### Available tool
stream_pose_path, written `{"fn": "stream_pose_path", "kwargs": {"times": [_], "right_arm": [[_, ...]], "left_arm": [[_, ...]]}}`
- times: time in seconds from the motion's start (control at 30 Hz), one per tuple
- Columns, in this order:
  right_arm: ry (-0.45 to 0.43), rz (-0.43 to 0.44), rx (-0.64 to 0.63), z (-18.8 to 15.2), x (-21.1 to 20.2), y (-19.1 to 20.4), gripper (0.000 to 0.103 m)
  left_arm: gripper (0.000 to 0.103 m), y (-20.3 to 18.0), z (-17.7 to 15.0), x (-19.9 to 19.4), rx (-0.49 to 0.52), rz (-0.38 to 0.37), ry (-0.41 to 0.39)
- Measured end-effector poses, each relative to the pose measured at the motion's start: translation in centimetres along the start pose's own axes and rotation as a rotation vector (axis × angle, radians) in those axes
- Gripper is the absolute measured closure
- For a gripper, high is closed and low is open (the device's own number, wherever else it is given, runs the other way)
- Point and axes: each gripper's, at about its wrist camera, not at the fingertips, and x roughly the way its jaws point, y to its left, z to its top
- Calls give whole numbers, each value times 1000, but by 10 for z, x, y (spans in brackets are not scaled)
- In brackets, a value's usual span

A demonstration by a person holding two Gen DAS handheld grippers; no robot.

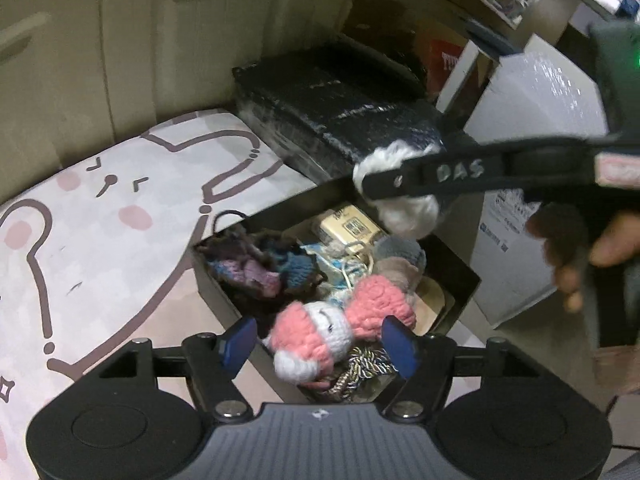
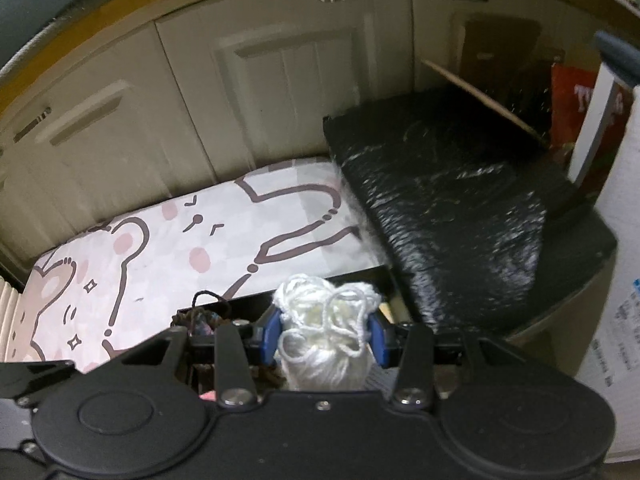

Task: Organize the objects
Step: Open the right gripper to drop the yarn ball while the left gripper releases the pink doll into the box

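In the left wrist view an open black box (image 1: pixel 219 289) holds several knitted pieces, yarn and a cord. A pink and white crochet toy (image 1: pixel 332 328) lies at its near end, between the blue pads of my left gripper (image 1: pixel 320 344). The jaws stand wide and the pads do not press on the toy. My right gripper (image 2: pixel 324 336) is shut on a white yarn ball (image 2: pixel 326 320), with both blue pads against its sides. That ball (image 1: pixel 408 212) hangs over the box's far right corner, held by the right gripper (image 1: pixel 374 184).
The box sits on a pink bear-print cover (image 1: pixel 100 220). A black foil-wrapped block (image 1: pixel 340 116) lies behind it and a white carton (image 1: pixel 532 120) stands at the right. Cream cabinet doors (image 2: pixel 256 80) close off the back. A person's hand (image 1: pixel 580 256) holds the right gripper.
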Motion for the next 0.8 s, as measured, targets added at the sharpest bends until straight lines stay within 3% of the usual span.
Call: {"fn": "stream_pose_path", "kwargs": {"times": [0.1, 0.23, 0.57, 0.7, 0.8], "right_arm": [[1, 22, 2, 1, 11, 4, 52], [-16, 17, 3, 1, 16, 11, 35], [-1, -22, -42, -3, 17, 13, 29], [-19, -42, -29, -2, 12, 9, 29], [-62, -54, 18, 2, 6, 2, 44]], "left_arm": [[33, 9, 1, -4, -31, 7, -13], [33, 17, 1, 0, -55, 18, -5], [33, 17, 2, 3, -56, 35, 3], [33, 16, 2, 1, -58, 42, 0], [33, 16, 1, -1, -65, 46, -6]]}}
